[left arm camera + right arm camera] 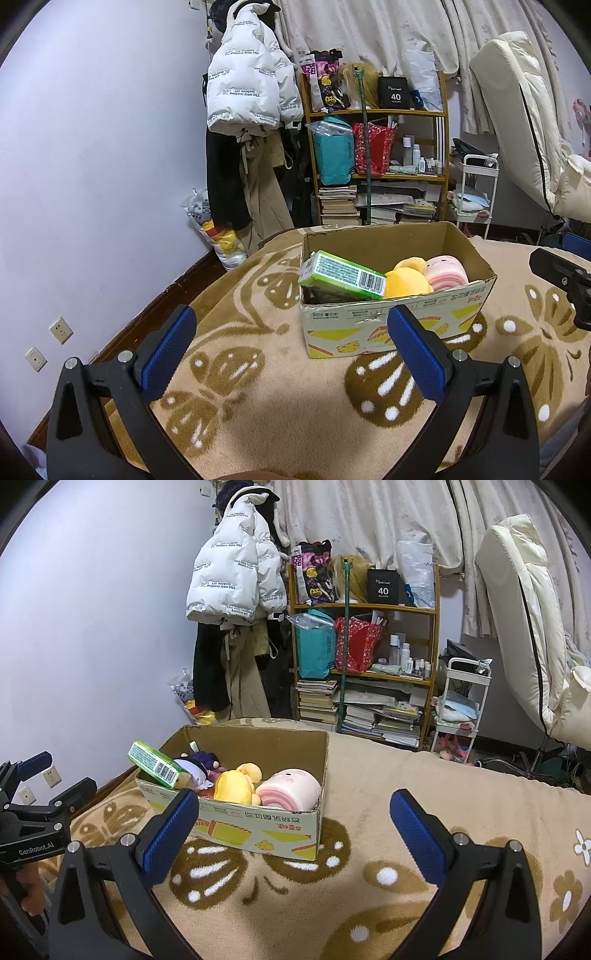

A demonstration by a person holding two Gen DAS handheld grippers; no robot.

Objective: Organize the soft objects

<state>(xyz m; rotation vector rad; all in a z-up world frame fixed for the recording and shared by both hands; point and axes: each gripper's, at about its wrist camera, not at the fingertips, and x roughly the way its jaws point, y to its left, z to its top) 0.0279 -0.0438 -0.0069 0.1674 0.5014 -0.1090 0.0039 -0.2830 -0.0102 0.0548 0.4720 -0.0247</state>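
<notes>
A cardboard box (388, 321) (258, 830) stands on a beige blanket with brown butterflies. In it lie a yellow plush (404, 282) (236, 784), a pink roll-shaped plush (445, 275) (290, 790), a purple-and-white doll (197, 770) and a green pack (341, 275) (157, 764) leaning on the box's left rim. My left gripper (291, 345) is open and empty, in front of the box. My right gripper (295, 829) is open and empty, to the box's front right. Each gripper shows at the edge of the other's view.
The blanket (258, 369) (424, 794) covers the bed around the box. Behind stand a wooden shelf (380, 114) (369, 607) with bags and books, a coat rack with a white jacket (243, 77), a white cart (461, 701), and a tilted mattress (524, 627).
</notes>
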